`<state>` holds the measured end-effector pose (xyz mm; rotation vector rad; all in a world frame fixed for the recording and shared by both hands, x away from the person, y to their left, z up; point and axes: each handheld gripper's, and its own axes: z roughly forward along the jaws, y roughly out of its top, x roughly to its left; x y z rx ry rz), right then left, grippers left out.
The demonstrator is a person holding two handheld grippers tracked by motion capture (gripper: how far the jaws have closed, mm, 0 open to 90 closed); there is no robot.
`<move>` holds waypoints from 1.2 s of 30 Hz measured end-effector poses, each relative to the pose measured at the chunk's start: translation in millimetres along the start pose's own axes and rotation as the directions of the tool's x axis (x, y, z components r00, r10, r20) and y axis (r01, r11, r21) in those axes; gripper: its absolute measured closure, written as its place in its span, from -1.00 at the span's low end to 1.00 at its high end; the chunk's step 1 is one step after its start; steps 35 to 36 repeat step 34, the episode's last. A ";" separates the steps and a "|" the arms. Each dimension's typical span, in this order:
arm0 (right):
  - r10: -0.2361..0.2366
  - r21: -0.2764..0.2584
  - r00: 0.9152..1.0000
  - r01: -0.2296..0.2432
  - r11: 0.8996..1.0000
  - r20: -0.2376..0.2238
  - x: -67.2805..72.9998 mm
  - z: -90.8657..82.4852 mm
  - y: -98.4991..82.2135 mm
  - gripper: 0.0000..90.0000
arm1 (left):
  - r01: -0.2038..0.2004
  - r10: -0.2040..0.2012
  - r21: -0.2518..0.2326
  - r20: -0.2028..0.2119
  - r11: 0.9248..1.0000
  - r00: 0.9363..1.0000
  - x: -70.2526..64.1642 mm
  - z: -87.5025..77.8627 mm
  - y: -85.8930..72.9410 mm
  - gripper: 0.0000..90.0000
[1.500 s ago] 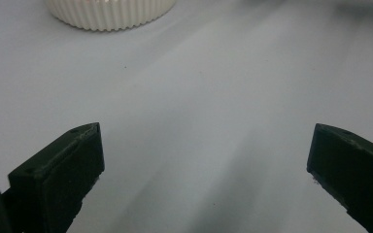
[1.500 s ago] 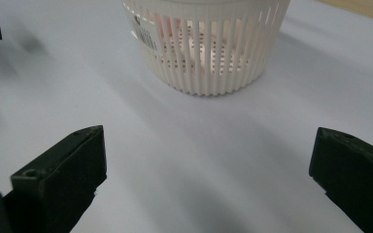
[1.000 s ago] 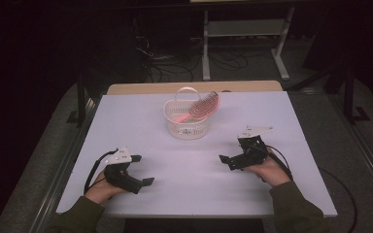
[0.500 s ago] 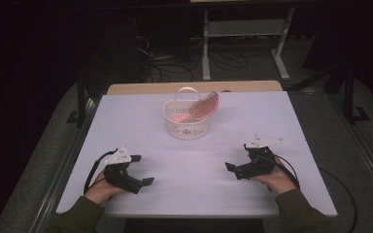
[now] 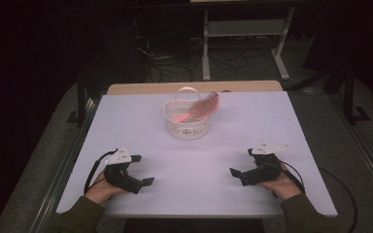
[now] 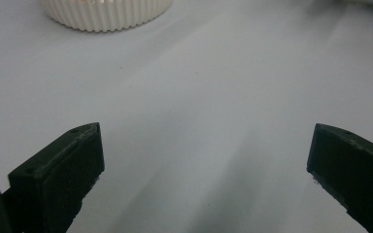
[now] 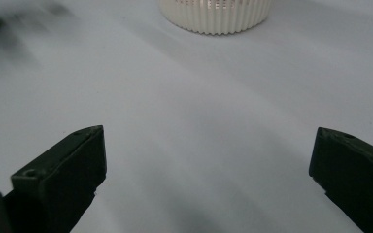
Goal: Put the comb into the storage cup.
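A white ribbed basket (image 5: 186,121) with a handle stands at the table's far middle. A pink hairbrush (image 5: 203,108) leans in it, its head sticking out over the right rim. My left gripper (image 5: 144,170) rests near the front left of the table, open and holding nothing. Its own view has the wide-apart jaws over bare table, the left gripper (image 6: 204,160) pointing toward the basket's base (image 6: 106,13). At the front right my right gripper (image 5: 241,161) is open and holds nothing. In its own view the right gripper (image 7: 206,160) faces the basket (image 7: 216,14).
The white table top (image 5: 291,126) is bare between the grippers and the basket. A wooden edge (image 5: 141,89) runs along the far side. Beyond it are a dark floor with cables and a metal stand (image 5: 243,34).
My right gripper has drawn back from the table's middle right toward the near edge. The left gripper and the basket have stayed where they were.
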<state>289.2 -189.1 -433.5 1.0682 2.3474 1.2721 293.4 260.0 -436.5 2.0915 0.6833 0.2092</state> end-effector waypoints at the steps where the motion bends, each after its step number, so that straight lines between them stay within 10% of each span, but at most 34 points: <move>1: 0.003 0.003 1.000 -0.003 1.000 0.003 0.1 -0.3 -1.1 -1.00 | 0.000 0.000 0.000 0.000 1.000 1.000 0.0 0.0 0.0 -1.00; 36: 0.006 0.013 1.000 -0.006 1.000 0.009 -4.2 -10.4 -20.1 -1.00 | -0.004 0.004 0.015 -0.002 1.000 1.000 1.2 2.1 -1.8 -1.00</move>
